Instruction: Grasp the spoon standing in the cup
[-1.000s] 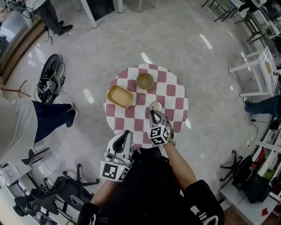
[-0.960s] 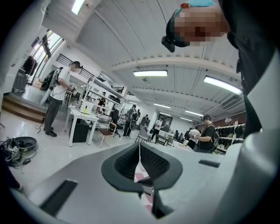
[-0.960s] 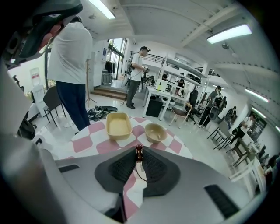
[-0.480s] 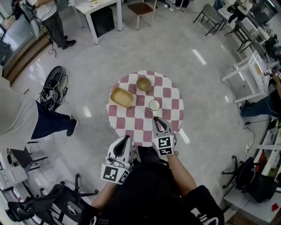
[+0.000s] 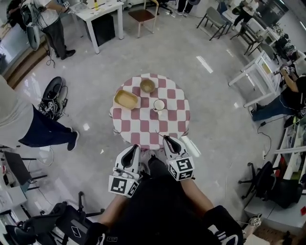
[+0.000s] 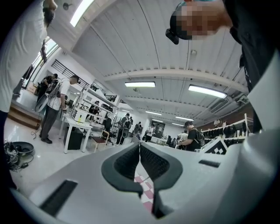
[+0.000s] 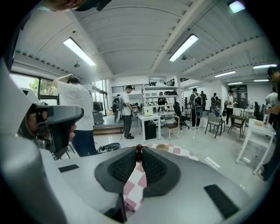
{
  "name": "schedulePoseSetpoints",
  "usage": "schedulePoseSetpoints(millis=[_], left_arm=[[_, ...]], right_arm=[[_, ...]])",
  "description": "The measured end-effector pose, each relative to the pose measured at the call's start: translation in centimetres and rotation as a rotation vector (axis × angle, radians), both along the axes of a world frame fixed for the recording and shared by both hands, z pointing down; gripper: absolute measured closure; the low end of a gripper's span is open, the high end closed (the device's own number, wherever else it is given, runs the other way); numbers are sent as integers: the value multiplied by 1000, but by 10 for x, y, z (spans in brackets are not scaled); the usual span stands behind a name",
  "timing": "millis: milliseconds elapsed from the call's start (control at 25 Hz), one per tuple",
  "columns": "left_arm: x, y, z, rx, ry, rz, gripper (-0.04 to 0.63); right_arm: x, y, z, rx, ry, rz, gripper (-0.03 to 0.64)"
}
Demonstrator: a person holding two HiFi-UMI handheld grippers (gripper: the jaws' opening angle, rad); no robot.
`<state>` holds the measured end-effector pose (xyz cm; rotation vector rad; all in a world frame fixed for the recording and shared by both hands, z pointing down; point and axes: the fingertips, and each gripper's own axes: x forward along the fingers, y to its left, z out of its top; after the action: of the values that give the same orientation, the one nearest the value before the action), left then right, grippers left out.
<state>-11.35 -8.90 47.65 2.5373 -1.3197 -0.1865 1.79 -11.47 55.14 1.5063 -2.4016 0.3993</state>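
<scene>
Brown spoon (image 7: pixel 138 153) sits pinched in the closed tips of the right gripper (image 5: pixel 168 140), its end poking just past them. Cup (image 5: pixel 158 104) lies at 11 o'clock from it, well apart. Left gripper (image 5: pixel 133 150) is closed, empty, farther off.

Round checkered table (image 5: pixel 143 129) at center. Yellow rectangular dish (image 5: pixel 125 99) at its upper left, brown round bowl (image 5: pixel 147 85) near it. White desk (image 5: pixel 98 9) at top left.

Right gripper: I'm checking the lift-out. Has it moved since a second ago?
Yes. The right gripper, shut on the spoon, has drawn back from the cup toward the person, to the table's near edge.
</scene>
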Motion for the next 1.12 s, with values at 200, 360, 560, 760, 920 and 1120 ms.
schedulePoseSetpoints(millis=[200, 360, 560, 760, 920, 1120], left_arm=[[5, 20, -2, -2, 3, -12, 580], [16, 25, -2, -3, -1, -21, 580], [38, 22, 0, -9, -23, -21, 580], [61, 18, -1, -8, -32, -19, 580], [80, 15, 0, 0, -46, -8, 580], [91, 14, -1, 3, -56, -4, 580]], right_arm=[[4, 28, -22, 16, -50, -4, 558], [16, 39, -34, 30, -78, -5, 558], [31, 43, -36, 29, -106, -13, 558], [46, 43, -40, 43, -114, -39, 558], [63, 44, -36, 39, -120, -33, 558], [73, 41, -34, 39, -121, -33, 558]])
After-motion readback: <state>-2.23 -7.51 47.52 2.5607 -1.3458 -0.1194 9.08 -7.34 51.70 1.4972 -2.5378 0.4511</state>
